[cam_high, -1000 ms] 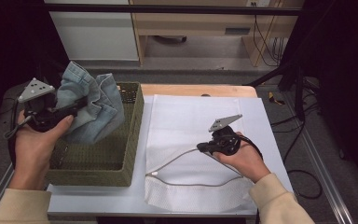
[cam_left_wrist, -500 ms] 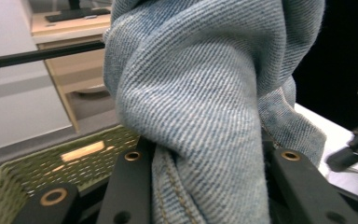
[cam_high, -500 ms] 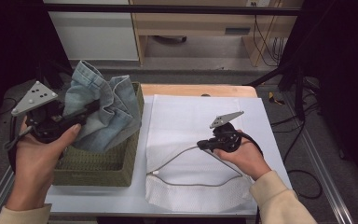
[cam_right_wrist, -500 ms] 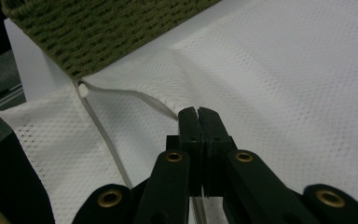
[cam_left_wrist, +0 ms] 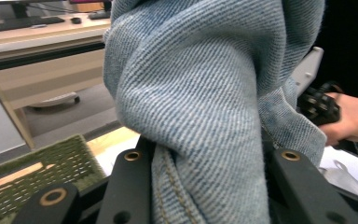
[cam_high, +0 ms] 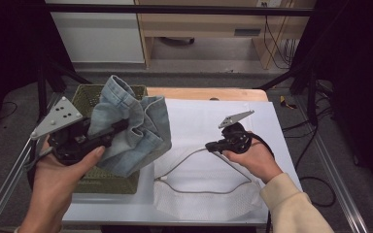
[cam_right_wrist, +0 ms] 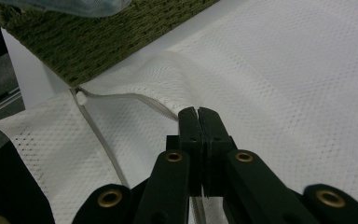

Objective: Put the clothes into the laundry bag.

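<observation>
Left hand-held gripper (cam_high: 118,127) clamps bunched denim garment (cam_high: 131,128), lifted clear above green woven basket (cam_high: 108,180). Right hand-held gripper (cam_high: 210,145) pinches zipper edge of white mesh laundry bag (cam_high: 252,126), right of basket, on counter (cam_high: 111,211). Left to do, likely: carry denim across, insert into bag.

My left gripper (cam_high: 119,127), black with brass-coloured rivets and a pale grey plate on top, shows against faded light-blue denim (cam_high: 131,128) of diagonal twill weave, stitched in tan thread along the seam. The woven basket (cam_high: 108,179) is olive green with a coarse plaited texture. The mesh bag (cam_high: 213,131) is white, dotted all over with fine regular holes, its zip (cam_right_wrist: 98,128) off-white with a pale grey-white pull. My right gripper (cam_high: 210,145) is black too, under a grey plate. My sleeve (cam_high: 296,206) is cream. The tabletop's far edge (cam_high: 204,93) is light wood.
</observation>
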A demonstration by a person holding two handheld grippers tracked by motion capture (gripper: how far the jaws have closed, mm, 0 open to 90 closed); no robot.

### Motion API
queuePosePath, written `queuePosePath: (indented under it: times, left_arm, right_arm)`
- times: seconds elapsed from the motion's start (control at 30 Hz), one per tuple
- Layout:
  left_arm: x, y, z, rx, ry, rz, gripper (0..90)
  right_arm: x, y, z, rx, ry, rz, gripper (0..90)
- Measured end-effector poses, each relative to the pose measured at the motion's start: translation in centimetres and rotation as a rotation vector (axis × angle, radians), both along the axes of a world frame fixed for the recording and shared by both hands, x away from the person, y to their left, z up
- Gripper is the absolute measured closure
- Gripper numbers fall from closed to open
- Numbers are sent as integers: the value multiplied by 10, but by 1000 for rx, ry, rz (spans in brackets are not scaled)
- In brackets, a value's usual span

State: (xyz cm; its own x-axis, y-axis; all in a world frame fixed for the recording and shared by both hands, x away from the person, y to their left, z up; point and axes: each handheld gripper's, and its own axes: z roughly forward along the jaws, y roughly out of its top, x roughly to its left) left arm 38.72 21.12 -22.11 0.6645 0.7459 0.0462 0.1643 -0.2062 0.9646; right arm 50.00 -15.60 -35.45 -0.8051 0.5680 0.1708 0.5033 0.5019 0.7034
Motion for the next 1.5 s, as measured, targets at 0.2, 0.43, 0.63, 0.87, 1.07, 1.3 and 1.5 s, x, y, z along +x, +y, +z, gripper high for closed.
queuePosePath:
  times: [0.2, 0.43, 0.63, 0.87, 1.07, 1.3, 1.5]
  left_arm:
    - [-9, -16, -6, -12, 14, -51, 627]
    - [-18, -32, -15, -11, 18, -93, 627]
    - [-23, -41, -23, -32, 23, -120, 627]
    - [-23, -52, -28, -59, 27, -134, 627]
    - [-35, -58, -16, -82, -4, -154, 627]
    - [-37, -70, -15, -115, 10, -187, 626]
    - [-32, -82, -32, -129, 24, -207, 625]
  right_arm:
    - [2, 0, 3, 1, 9, -5, 894]
    - [3, 0, 2, 7, 20, -15, 894]
    - [4, -1, 1, 8, 20, -14, 895]
    - [6, -2, 0, 7, 18, -13, 894]
    - [6, -3, 1, 11, 21, -18, 894]
    - [8, -2, 1, 18, 25, -24, 894]
    - [10, -4, 0, 28, 32, -29, 894]
